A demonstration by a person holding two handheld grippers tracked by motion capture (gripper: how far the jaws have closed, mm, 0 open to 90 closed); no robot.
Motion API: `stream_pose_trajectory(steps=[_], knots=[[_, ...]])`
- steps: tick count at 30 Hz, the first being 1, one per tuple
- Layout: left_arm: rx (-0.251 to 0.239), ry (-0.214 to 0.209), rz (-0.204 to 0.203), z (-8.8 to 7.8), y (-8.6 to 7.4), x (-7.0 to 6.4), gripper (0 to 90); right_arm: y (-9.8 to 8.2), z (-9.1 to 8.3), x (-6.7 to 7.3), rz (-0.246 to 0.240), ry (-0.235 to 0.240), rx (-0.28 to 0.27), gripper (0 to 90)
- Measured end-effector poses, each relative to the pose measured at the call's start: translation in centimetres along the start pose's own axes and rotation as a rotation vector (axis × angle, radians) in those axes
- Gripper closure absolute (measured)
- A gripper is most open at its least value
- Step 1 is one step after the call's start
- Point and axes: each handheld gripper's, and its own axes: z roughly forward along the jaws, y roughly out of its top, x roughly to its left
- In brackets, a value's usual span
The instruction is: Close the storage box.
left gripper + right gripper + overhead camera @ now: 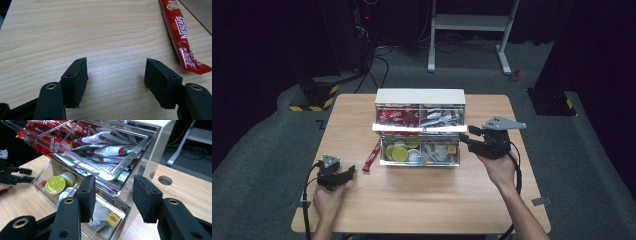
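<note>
A white two-drawer organiser (419, 95) stands mid-table with both clear drawers pulled out. The upper drawer (140, 143) holds red sachets (50, 135) and white sachets (107, 150). Green capsules (55, 185) and a yellow tea bag (113, 218) lie in the lower drawer (419, 162). My right gripper (113, 192) is open, with the upper drawer's front right corner in the gap and the pads clear of it. At the front left my left gripper (116, 75) rests open on the wood, nothing between its pads. A red Nescafe sachet (183, 37) lies just beyond it, beside the organiser.
The wooden table (422, 200) has bare room in front of the organiser. A round cable hole (165, 180) is in the tabletop right of the organiser. Behind the table stand a white frame (469, 30) and black stands on the grey floor.
</note>
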Motion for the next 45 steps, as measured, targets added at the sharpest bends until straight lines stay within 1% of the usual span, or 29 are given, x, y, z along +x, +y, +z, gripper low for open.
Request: stream_pose_trajectory(steps=[5,9,15,17,20,21,24,26,32,37,40,43,44,45], knots=[[0.0,0.0,0.0,0.0,0.0,0.0,35.5,-1.0,-0.8,-0.6,0.006,-0.01,-0.018,52.1],[0.0,0.0,0.0,0.0,0.0,0.0,35.5,-1.8,-1.6,-1.1,0.031,-0.016,-0.041,51.7],[0.0,0.0,0.001,0.0,0.0,0.0,35.5,-3.2,-2.5,-1.6,0.053,-0.025,-0.054,51.7],[-0.001,0.0,0.001,0.0,0.0,0.0,35.5,-3.6,-2.7,-1.8,0.067,-0.029,-0.057,51.7],[-0.001,0.0,0.001,0.0,0.0,0.0,35.5,-4.0,-2.9,-2.0,0.074,-0.032,-0.06,51.7],[0.0,0.0,0.001,0.0,0.0,0.0,35.5,-4.4,-3.0,-2.1,0.084,-0.033,-0.061,51.7],[-0.001,0.001,0.001,0.0,0.0,0.0,35.5,-5.0,-3.1,-2.2,0.094,-0.038,-0.063,51.8],[0.0,0.001,0.001,0.0,0.0,0.0,35.5,-5.5,-3.1,-2.2,0.096,-0.044,-0.077,52.3],[-0.001,0.002,0.001,0.0,0.0,0.0,35.5,-7.1,-2.9,-2.1,0.109,-0.059,-0.082,53.2],[-0.002,0.015,-0.006,-0.2,-0.2,-0.2,35.6,-8.2,-2.6,-2.1,0.133,-0.057,-0.071,52.7],[-0.003,0.016,-0.006,-0.1,-0.2,-0.3,35.6,-9.2,-2.1,-2.3,0.156,-0.049,-0.062,50.6],[-0.004,0.016,-0.006,-0.1,-0.2,-0.3,35.6,-10.6,-1.2,-2.5,0.174,-0.06,-0.045,49.5],[-0.004,0.016,-0.006,-0.1,-0.2,-0.3,35.6,-10.6,-1.2,-2.5,0.174,-0.06,-0.045,49.5],[-0.003,0.016,-0.006,-0.1,-0.2,-0.3,35.6,-11.7,-0.5,-2.5,0.184,-0.068,-0.027,48.9]])
